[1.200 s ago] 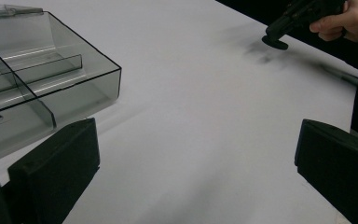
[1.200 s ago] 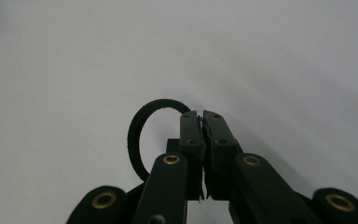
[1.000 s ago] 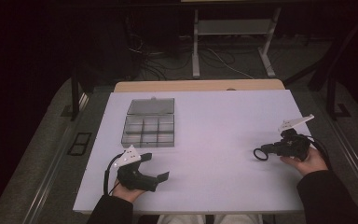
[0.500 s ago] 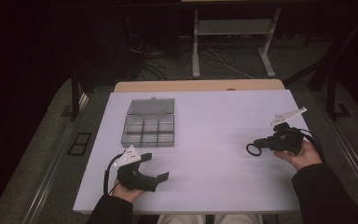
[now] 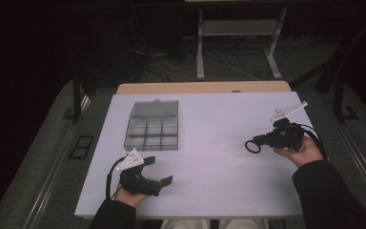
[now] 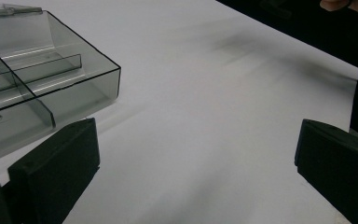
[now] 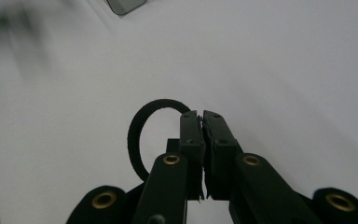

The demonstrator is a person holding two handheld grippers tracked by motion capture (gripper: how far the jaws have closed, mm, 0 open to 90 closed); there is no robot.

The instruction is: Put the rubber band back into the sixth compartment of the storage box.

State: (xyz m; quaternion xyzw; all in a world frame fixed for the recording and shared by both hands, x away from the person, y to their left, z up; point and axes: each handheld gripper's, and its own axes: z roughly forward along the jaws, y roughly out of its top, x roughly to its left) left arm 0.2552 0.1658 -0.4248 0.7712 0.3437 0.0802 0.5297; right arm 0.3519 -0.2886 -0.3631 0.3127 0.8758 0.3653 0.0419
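My right fingers (image 7: 201,122) are pinched tight on a black ring (image 7: 142,135), holding it above the white counter (image 5: 209,124). My left fingers (image 6: 191,154) gape wide, holding nothing, just beside the clear compartment box (image 5: 153,126).

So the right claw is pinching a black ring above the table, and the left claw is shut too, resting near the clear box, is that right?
Not quite. The left claw is open: the left gripper view shows its jaws standing wide apart with bare table between them. The rest holds: the right claw is shut on the black ring, and the left one sits near the clear box.
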